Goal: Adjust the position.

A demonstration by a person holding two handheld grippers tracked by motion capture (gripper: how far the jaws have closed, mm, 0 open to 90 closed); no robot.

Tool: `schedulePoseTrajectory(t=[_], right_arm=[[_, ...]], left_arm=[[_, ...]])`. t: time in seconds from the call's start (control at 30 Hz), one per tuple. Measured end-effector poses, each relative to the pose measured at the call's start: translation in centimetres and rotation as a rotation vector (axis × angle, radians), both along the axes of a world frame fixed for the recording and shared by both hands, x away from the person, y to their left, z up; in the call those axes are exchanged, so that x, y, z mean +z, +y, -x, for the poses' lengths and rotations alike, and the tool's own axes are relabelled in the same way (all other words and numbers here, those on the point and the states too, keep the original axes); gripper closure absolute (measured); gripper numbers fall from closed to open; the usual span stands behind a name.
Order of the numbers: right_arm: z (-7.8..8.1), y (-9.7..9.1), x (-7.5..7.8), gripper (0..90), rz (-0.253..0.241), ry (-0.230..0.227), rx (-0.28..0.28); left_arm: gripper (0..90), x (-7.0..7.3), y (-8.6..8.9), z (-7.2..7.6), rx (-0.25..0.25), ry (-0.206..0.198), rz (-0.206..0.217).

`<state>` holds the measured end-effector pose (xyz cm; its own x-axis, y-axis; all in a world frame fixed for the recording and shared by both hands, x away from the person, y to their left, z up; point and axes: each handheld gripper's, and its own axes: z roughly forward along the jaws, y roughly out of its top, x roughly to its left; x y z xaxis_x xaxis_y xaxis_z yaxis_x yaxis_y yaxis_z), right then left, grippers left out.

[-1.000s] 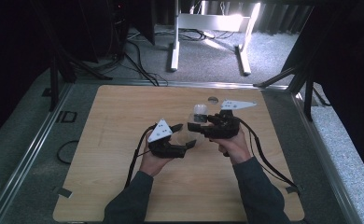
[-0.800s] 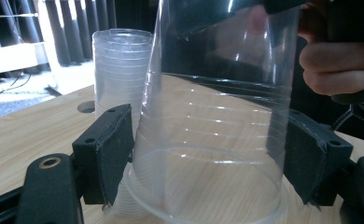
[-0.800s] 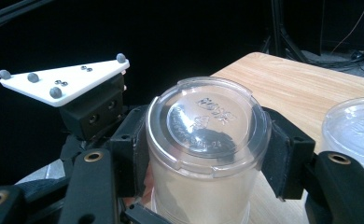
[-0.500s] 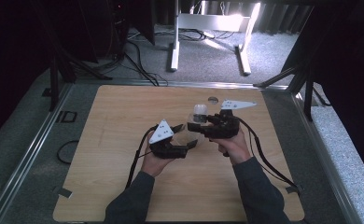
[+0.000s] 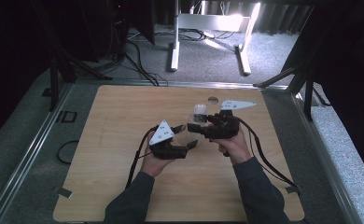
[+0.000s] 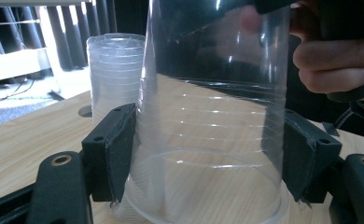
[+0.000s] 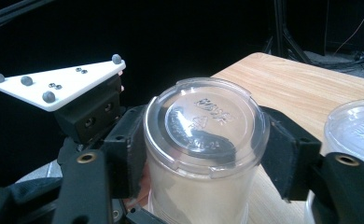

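Each forearm wears a dark grey-blue long sleeve that ends at the wrist. The left claw is a matte black block topped by a white three-cornered plate; in the right gripper view that same plate carries small grey knobs at its corners and a few tiny screws near its middle. Just below the plate sits a black mount with two round bolt holes. The right claw is black too, with its own white plate on top. The jaws are angular black pads (brass-coloured pivot rings at their bases). Black cables loop from each claw toward the sleeves.
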<state>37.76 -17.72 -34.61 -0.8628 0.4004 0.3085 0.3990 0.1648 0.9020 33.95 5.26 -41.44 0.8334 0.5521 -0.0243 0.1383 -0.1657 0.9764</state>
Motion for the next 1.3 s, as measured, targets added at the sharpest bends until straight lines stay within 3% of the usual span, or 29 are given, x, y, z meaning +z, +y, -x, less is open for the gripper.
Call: schedulePoseTrajectory(t=[0.27, 0.87, 1.3], right_arm=[[0.2, -0.1, 0.2, 30.7, 0.02, -0.028, 0.003], [0.3, -0.5, 0.5, 25.7, 0.028, -0.045, 0.021], [0.7, -1.0, 1.0, 20.8, 0.065, -0.086, 0.038]], left_arm=[[28.1, 0.4, 0.3, 0.1, -0.01, -0.008, -0.013], [28.8, 0.7, 1.1, 0.3, -0.001, -0.013, -0.023], [29.2, 1.0, 2.3, 0.1, 0.01, -0.003, -0.039]])
